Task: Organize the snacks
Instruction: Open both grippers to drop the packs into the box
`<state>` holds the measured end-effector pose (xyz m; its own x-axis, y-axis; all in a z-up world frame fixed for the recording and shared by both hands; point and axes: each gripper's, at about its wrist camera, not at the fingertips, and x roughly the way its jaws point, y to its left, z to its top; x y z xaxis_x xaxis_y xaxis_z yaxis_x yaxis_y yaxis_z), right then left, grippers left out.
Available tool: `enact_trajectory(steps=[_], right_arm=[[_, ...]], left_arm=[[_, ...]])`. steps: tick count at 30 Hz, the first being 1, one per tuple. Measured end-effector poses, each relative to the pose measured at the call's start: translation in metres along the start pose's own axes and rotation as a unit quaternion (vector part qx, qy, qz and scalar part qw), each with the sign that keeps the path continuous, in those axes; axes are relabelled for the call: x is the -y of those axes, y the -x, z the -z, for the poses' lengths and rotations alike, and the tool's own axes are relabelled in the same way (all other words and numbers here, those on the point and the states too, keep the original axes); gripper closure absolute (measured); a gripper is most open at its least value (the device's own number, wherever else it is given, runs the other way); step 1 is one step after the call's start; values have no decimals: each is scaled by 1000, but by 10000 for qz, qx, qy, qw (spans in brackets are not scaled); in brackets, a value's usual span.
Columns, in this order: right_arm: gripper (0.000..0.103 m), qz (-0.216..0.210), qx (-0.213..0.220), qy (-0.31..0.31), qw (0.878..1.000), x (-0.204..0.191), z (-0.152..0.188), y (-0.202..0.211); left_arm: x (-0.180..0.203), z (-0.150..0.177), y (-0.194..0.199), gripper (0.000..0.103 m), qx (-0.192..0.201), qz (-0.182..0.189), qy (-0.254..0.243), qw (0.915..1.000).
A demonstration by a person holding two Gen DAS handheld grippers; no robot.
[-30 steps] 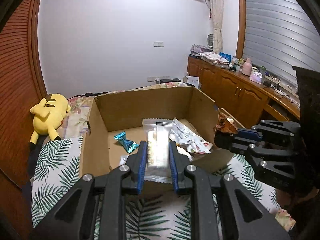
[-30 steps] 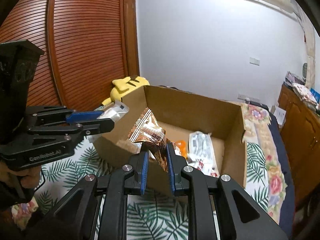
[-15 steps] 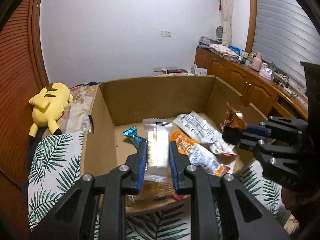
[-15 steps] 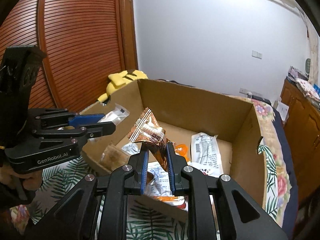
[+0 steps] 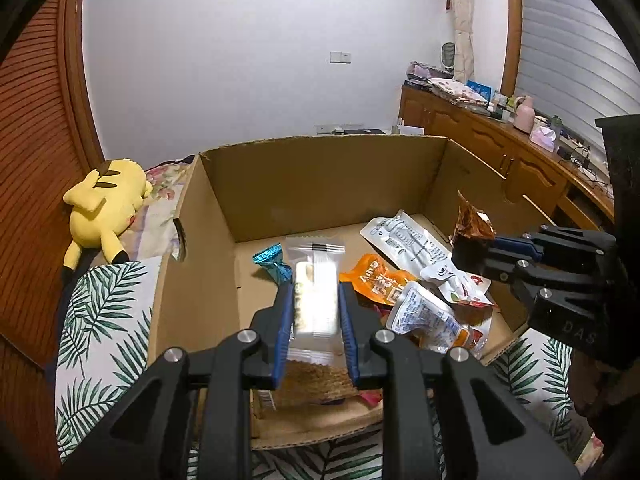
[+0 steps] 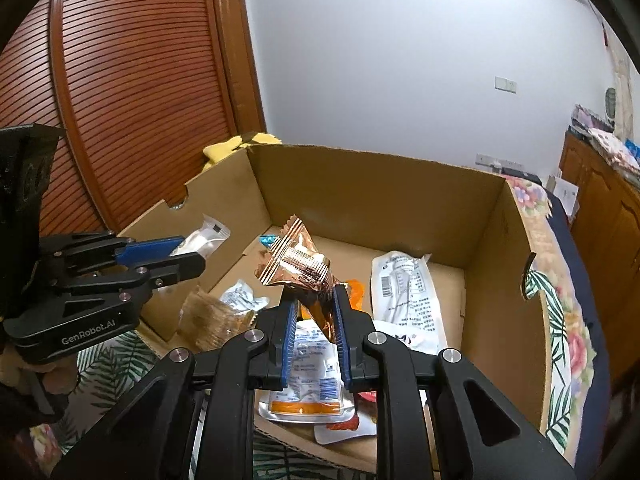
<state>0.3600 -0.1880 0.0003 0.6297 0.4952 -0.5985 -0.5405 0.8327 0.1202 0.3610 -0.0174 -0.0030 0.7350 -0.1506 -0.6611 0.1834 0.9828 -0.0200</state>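
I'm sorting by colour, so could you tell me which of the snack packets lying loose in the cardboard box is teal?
The small teal foil candy, twisted at its ends, beside the box's left wall; the other loose packets are white or orange.

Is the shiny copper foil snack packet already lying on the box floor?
No, the shiny copper foil snack packet is pinched in the right gripper, above the brown cardboard box floor.

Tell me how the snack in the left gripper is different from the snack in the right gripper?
The clear-wrapped pale bar is long, flat and see-through; the copper foil packet is shiny, crinkled and hides its contents. The bar stands straight between the left gripper; the packet tilts in the right gripper. Both are clamped over the cardboard box.
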Motion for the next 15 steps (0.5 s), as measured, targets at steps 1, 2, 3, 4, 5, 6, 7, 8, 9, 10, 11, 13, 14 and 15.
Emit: enact_trajectory(steps=[1, 2, 3, 4, 5, 6, 7, 8, 9, 10, 11, 13, 14, 15], right_arm=[[87, -4, -8, -14, 10000, 0, 0, -1], [87, -8, -17, -29, 10000, 1, 0, -1], [87, -6, -36, -42, 10000, 1, 1, -2], [87, 1, -46, -49, 10000, 2, 1, -3], [87, 7, -54, -58, 10000, 2, 2, -4], [87, 8, -67, -67, 10000, 3, 3, -4], [86, 11, -76, -73, 9999, 3, 3, -5], [85, 13, -77, -82, 9999, 3, 4, -5], [83, 12, -80, -105, 9999, 3, 4, -4], [83, 5, -87, -129, 9999, 4, 4, -4], [82, -3, -87, -145, 9999, 4, 4, -4], [78, 2, -90, -165, 9998, 4, 5, -3], [78, 13, -85, -165, 9998, 4, 5, -3], [78, 14, -87, -163, 9998, 4, 5, -2]], left_arm=[[0, 0, 0, 82, -3, -17, -10, 10000], [1, 0, -1, 82, -7, -30, -19, 10000], [1, 0, -1, 82, -13, -39, -16, 10000], [0, 0, -1, 82, -22, -41, -12, 10000], [0, -1, -2, 82, -25, -48, -12, 10000], [0, -1, -2, 81, -26, -62, -12, 10000], [0, -1, -2, 81, -26, -74, -9, 10000], [0, -1, -2, 81, -26, -86, -7, 10000], [1, -1, -1, 80, -25, -105, -12, 9999], [1, 0, -1, 79, -22, -130, -13, 9999], [1, -1, -1, 78, -19, -153, -16, 9999], [1, -1, 0, 74, -13, -186, -26, 9998], [1, -1, 1, 74, -7, -201, -29, 9998], [1, -1, 2, 73, 0, -211, -31, 9998]])
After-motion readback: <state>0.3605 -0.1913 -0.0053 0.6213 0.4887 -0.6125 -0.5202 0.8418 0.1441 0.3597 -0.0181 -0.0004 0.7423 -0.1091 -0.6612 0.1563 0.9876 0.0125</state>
